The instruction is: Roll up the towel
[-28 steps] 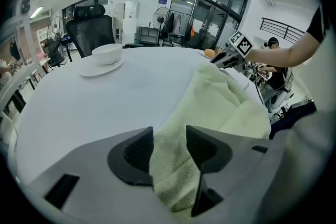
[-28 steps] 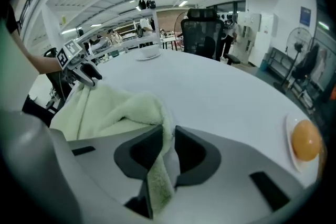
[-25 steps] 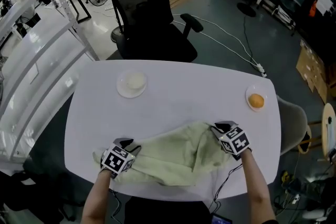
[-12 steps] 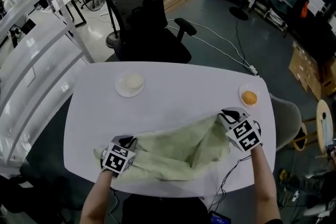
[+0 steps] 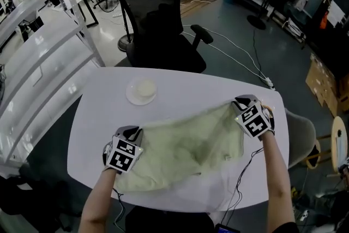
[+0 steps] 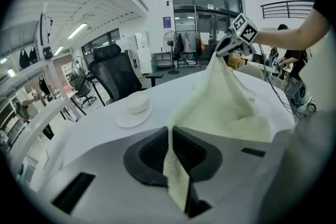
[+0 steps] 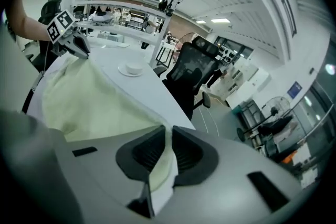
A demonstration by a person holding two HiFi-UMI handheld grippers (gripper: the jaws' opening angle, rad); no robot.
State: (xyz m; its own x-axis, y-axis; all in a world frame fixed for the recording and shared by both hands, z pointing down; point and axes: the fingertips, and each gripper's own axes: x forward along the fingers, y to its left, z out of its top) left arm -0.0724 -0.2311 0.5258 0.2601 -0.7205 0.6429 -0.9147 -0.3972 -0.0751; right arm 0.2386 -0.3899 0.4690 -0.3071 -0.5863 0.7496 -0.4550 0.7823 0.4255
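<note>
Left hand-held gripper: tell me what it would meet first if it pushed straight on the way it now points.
The towel: the left hand-held gripper has just closed its jaws on it, and the cloth stretches away directly ahead. Under that, probably the white table; depth is hard to judge.

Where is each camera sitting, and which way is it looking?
Head view: on the person's head, looking steeply down at the white table and green towel; left forearm, right forearm, the left tongs and the right tongs show.
Left gripper view: rides the left tongs, whose jaws have just been closing and pinch a towel corner; faces the right tongs.
Right gripper view: rides the right tongs, shut on another corner; faces the left tongs.
Shared: both gripper views show the towel, the saucer and the opposite forearm.
</note>
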